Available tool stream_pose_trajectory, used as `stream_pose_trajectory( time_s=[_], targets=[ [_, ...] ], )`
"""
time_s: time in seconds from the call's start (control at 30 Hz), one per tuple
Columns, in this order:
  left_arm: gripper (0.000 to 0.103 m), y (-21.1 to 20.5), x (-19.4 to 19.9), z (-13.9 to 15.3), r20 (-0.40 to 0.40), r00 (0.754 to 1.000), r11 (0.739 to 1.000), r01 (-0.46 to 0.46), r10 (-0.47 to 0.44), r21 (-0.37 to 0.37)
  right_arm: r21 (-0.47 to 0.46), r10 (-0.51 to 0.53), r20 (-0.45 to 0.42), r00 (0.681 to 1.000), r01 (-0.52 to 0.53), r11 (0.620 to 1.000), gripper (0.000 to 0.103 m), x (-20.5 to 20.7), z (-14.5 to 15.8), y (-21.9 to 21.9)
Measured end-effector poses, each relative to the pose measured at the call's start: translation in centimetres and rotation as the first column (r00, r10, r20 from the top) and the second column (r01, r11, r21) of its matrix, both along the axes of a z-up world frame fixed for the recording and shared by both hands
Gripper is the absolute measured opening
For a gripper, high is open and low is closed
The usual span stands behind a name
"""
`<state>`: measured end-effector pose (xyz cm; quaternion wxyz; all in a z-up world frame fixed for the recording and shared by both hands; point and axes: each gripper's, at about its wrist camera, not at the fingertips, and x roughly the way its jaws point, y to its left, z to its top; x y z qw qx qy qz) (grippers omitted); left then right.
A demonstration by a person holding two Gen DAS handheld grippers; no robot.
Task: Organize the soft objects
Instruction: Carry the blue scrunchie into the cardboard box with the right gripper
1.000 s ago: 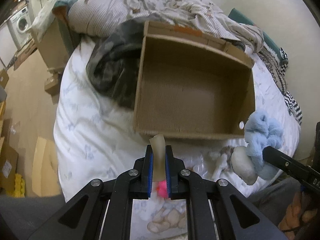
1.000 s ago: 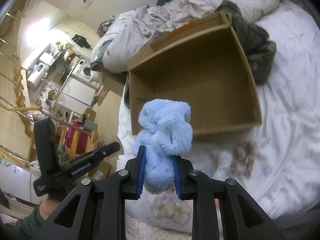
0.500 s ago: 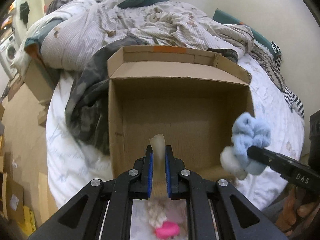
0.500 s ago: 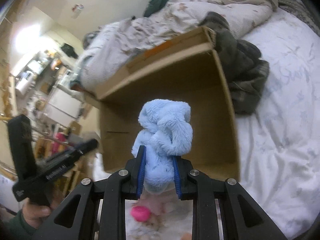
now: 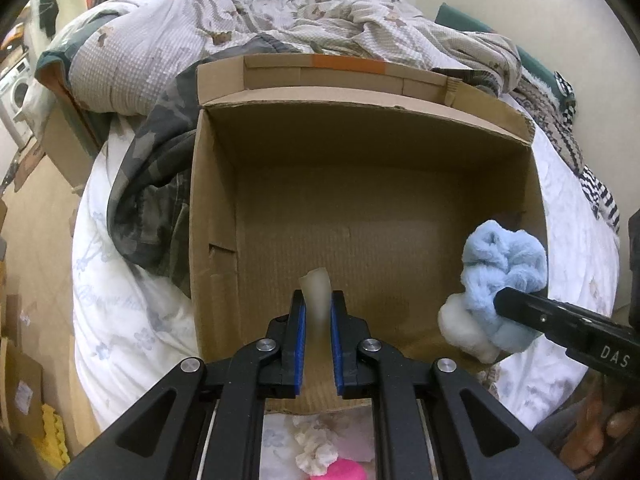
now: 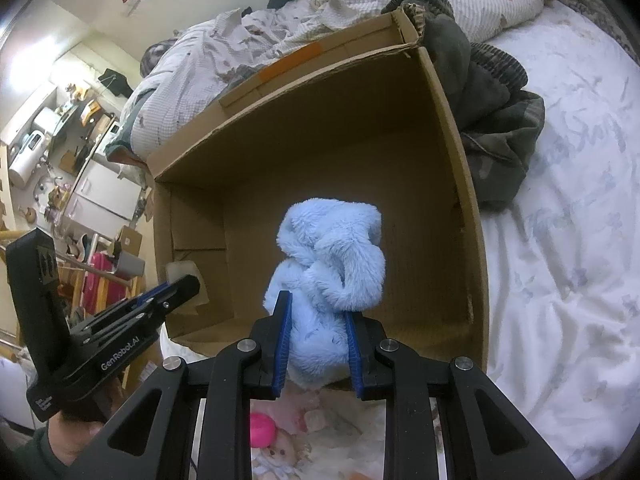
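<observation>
An open cardboard box (image 5: 216, 208) lies on the bed, its inside bare; it also shows in the right wrist view (image 6: 452, 128). My left gripper (image 5: 317, 312) is shut on a pale cream soft piece (image 5: 316, 292) and holds it over the box's near edge. That piece also shows in the right wrist view (image 6: 182, 272). My right gripper (image 6: 316, 316) is shut on a fluffy light-blue plush toy (image 6: 332, 264) and holds it above the box's near right side. The plush shows in the left wrist view (image 5: 500, 280) with a white part underneath.
A pink ball (image 5: 346, 470) and a white fluffy scrap (image 5: 316, 446) lie on the sheet just before the box. A dark camouflage garment (image 5: 148, 184) is bunched at the box's left side. Crumpled bedding (image 5: 280, 20) is piled behind. The bed edge and floor (image 5: 36, 240) are left.
Both grippers have moved forward toward the box with their loads. The cream piece and the blue plush now hang over the box's near edge instead of over the sheet before it.
</observation>
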<state>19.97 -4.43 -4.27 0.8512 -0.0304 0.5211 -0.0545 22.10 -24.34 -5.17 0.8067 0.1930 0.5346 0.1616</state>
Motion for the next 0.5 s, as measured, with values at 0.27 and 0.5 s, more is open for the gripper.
stream_pose_trajectory(
  time_s=[0.27, 0.5],
  targets=[
    [0.012, -0.71, 0.06, -0.28, 0.0, 1.0, 1.0, 0.013, -0.013, 0.002, -0.01, 0.006, -0.01, 1.0, -0.006, 1.0, 0.026, 0.11, -0.45, 0.03],
    [0.015, -0.49, -0.1, -0.53, -0.005, 1.0, 1.0, -0.003, 0.003, -0.003, -0.038, 0.018, -0.013, 1.0, -0.019, 0.999, 0.027, 0.15, -0.56, 0.57]
  ],
)
